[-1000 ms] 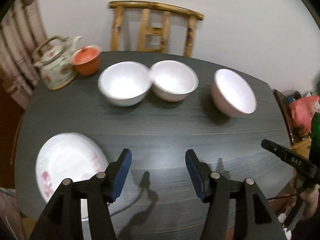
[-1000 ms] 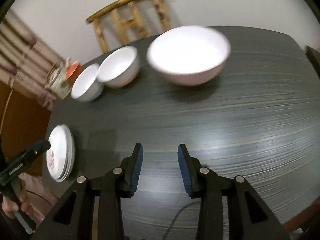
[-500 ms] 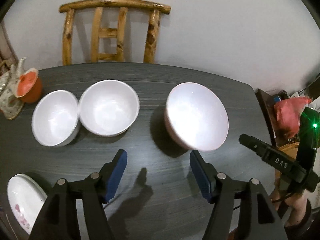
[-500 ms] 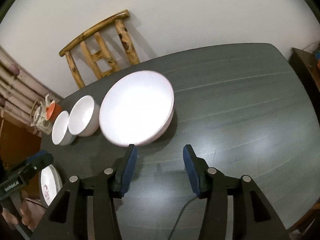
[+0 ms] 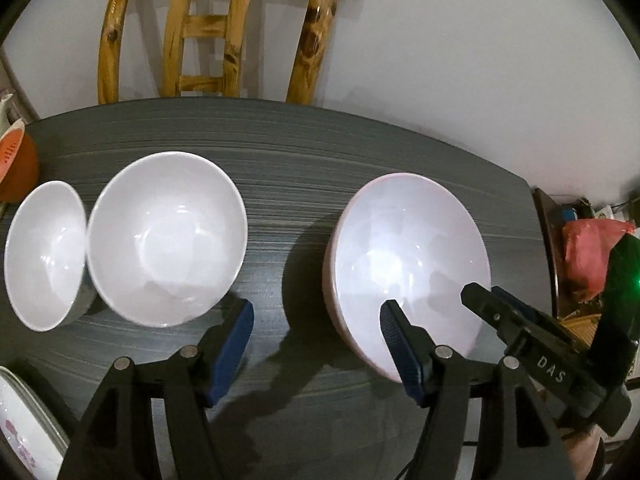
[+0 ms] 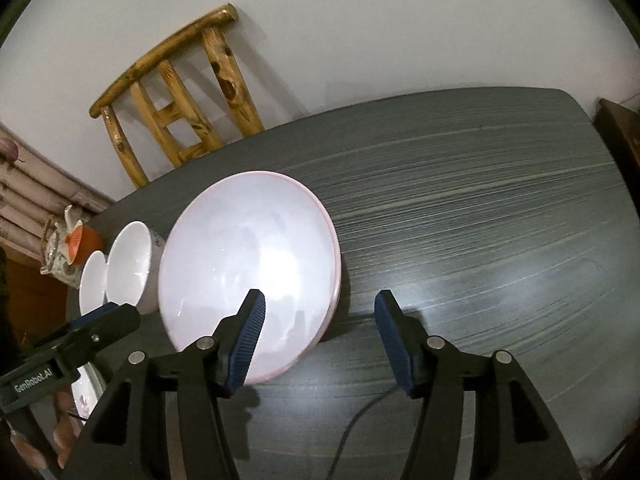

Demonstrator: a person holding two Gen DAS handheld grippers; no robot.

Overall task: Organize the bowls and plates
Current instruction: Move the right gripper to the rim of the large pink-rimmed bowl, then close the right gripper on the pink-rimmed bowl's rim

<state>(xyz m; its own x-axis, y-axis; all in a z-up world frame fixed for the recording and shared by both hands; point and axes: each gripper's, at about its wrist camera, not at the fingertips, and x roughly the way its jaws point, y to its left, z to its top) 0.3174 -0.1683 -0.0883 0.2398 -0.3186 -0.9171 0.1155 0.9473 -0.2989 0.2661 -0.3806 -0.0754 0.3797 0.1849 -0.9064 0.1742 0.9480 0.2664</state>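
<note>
Right wrist view first: the right gripper (image 6: 318, 336) gapes wide and holds nothing, its left finger (image 6: 246, 340) over the near rim of the pink-edged bowl (image 6: 248, 264) (touching or just above, I cannot tell). That bowl sits on the dark table (image 6: 480, 220). The left gripper (image 5: 316, 344) is spread just as wide, empty, between the pink-edged bowl and two white bowls (image 5: 166, 236) that touch each other. A floral plate (image 5: 24, 424) lies at the near left edge; a wooden chair (image 5: 224, 28) stands behind.
</note>
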